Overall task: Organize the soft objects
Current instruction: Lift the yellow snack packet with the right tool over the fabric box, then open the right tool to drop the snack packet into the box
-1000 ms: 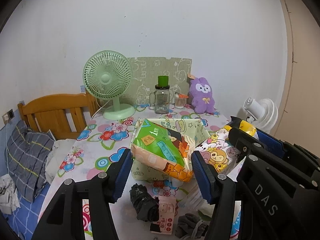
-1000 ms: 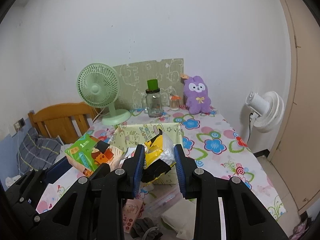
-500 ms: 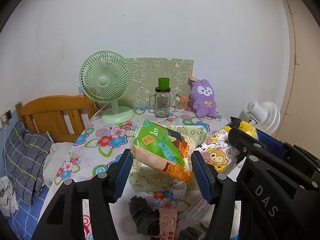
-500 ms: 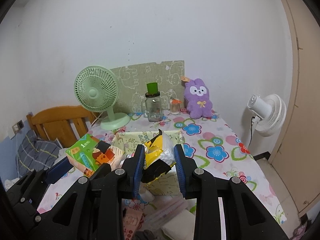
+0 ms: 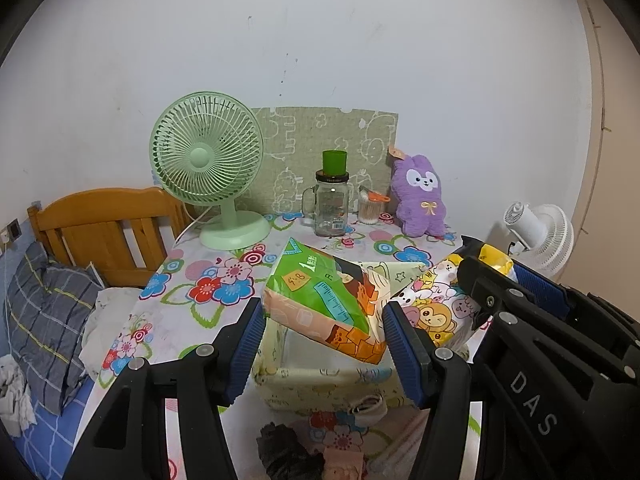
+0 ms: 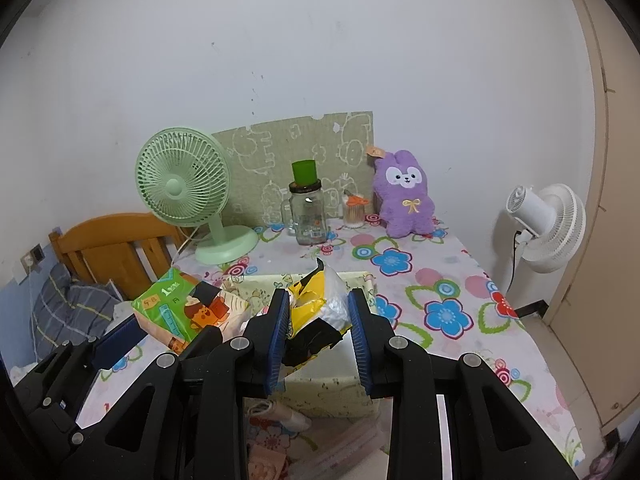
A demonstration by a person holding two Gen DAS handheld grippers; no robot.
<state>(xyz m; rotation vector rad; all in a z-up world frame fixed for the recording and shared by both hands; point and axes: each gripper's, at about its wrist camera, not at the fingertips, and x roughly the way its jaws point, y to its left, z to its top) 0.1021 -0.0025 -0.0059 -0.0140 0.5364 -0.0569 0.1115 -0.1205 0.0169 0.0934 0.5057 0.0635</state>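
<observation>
Pale-yellow fabric bin (image 5: 320,376) on the floral table (image 6: 440,280) — inside looks bare. Left gripper (image 5: 324,336) clamps a green-orange tissue pack (image 5: 320,300) above the bin. Right gripper (image 6: 318,332) pinches a crumpled yellow-black packet (image 6: 316,312); only the left view shows its cartoon-monkey print (image 5: 436,312).

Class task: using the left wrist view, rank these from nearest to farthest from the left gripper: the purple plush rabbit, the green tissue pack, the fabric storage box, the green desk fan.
1. green tissue pack, clamped in the left gripper
2. fabric storage box, directly beneath it
3. green desk fan, back left
4. purple plush rabbit, back right by the wall

Fan and rabbit are close to call.
</observation>
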